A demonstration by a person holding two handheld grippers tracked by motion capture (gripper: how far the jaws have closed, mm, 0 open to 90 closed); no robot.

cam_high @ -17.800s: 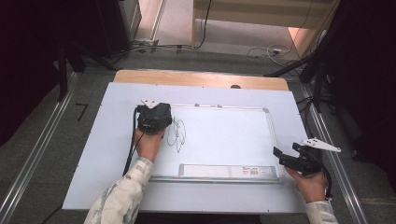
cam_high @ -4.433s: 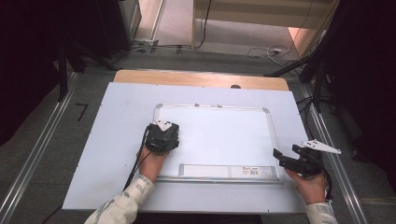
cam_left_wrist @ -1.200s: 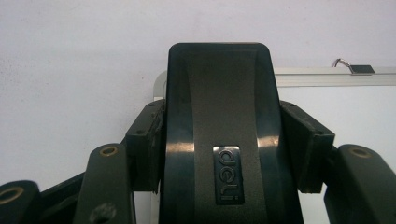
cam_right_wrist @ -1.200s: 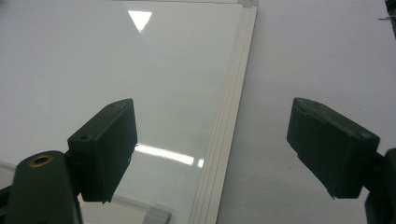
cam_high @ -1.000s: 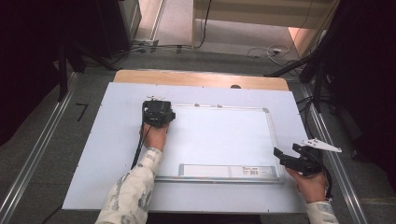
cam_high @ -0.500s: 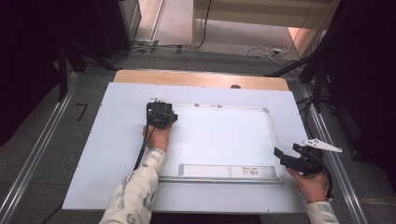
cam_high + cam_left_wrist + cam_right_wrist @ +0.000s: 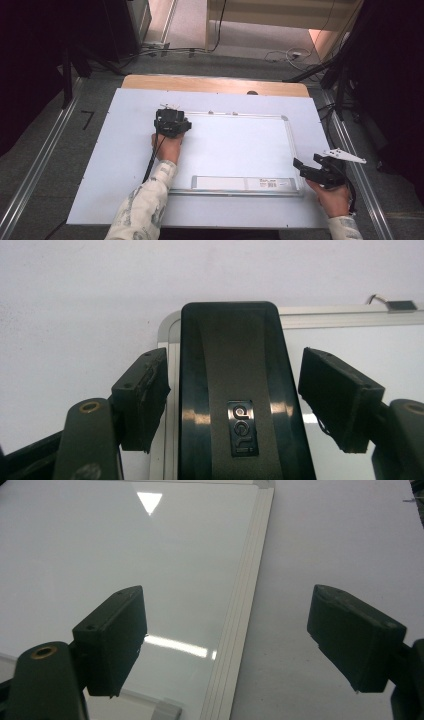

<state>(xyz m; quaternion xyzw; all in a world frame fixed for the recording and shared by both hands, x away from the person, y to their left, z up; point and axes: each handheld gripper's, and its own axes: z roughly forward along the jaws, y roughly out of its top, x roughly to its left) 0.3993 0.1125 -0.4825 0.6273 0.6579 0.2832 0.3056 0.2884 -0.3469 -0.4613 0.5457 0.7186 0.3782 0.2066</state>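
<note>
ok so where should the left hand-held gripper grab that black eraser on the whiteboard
Grip the black eraser across its two long, straight sides, about mid-length, coming along its length from the person's side. It lies flat at the whiteboard's far left corner, and the left hand-held gripper already has a pad on each side, with gaps.

- The black eraser (image 7: 240,400) runs off the bottom edge of the left gripper view, so its near end is cut off.
- The whiteboard (image 7: 240,145) has its far left corner hidden under the left gripper (image 7: 171,121) in the high view.
- The label (image 7: 276,183) print is too small to read.
</note>
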